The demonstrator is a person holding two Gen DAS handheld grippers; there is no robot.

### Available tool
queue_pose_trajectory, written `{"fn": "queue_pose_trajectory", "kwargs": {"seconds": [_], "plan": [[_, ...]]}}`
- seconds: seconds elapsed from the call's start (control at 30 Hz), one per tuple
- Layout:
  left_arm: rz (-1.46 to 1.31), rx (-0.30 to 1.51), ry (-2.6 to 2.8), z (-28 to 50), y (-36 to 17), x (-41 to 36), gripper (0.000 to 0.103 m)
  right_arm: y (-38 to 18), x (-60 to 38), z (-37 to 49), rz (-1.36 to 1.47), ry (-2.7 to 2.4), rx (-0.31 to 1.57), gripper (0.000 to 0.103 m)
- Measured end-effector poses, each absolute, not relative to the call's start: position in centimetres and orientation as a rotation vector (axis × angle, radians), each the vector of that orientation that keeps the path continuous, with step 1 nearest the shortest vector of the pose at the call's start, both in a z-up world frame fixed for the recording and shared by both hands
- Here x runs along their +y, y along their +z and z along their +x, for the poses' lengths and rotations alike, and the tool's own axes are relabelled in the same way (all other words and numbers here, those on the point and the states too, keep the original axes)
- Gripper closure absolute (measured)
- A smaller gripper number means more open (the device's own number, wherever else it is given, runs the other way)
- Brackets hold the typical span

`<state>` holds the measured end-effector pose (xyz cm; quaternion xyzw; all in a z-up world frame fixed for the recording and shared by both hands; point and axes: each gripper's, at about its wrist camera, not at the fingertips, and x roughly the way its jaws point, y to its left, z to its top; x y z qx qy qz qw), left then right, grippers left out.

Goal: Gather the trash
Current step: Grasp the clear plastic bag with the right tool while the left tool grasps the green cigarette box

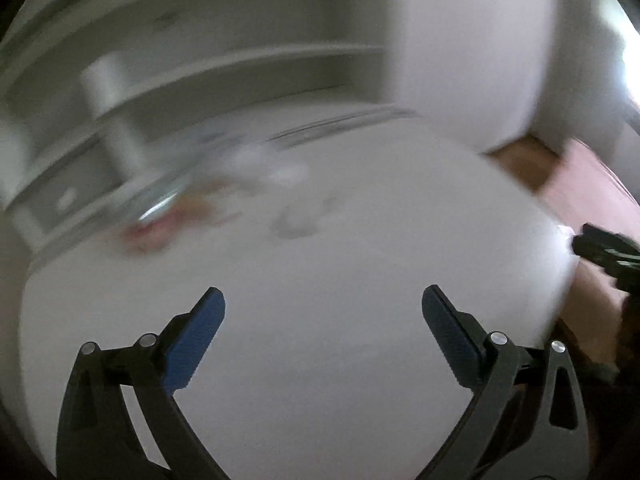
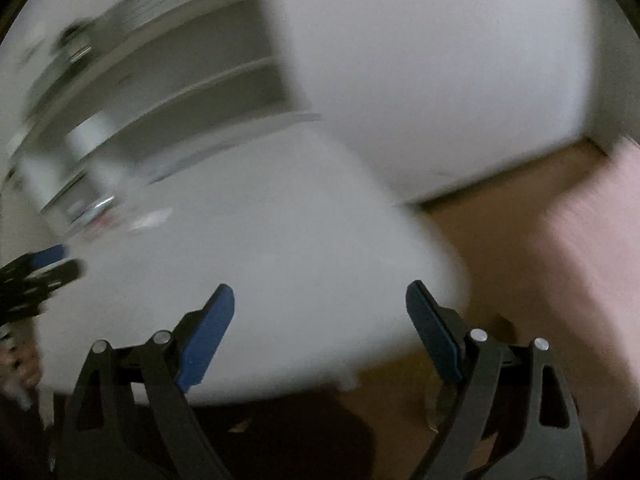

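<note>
Both views are smeared by motion. My left gripper (image 1: 322,300) hangs open over a white table (image 1: 320,360), with nothing between its blue pads. My right gripper (image 2: 320,296) is open too and holds nothing, above the table's near right corner (image 2: 420,280). Blurred trash lies at the table's far left: a red and orange smear (image 1: 148,232), something shiny (image 1: 160,204) and pale scraps (image 1: 280,172). The same litter (image 2: 148,218) shows in the right wrist view. Each gripper appears at the edge of the other's view: the right (image 1: 600,248) and the left (image 2: 40,268).
White open shelves (image 1: 200,80) stand behind the table, with a grey cylinder (image 1: 116,120) in front of them. A large white panel (image 2: 440,80) rises at the right. Beyond the table's right edge are a wooden floor (image 2: 500,208) and a pinkish surface (image 2: 592,260).
</note>
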<state>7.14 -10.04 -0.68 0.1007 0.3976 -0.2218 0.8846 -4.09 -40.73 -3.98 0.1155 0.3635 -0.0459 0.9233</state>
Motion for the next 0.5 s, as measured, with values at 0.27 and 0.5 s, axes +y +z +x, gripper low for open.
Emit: {"fn": "queue_pose_trajectory", "kwargs": {"seconds": [0.27, 0.5], "plan": [[0.032, 0.874, -0.267, 8.5, -2.2, 3.1, 0.007, -1.0, -26.2, 11.3, 0.021, 0.246, 0.841, 0.018], [-0.065, 0.907, -0.271, 9.6, -2.4, 6.8, 0.007, -2.8, -23.5, 21.8, -0.006, 0.243, 0.923, 0.018]]}}
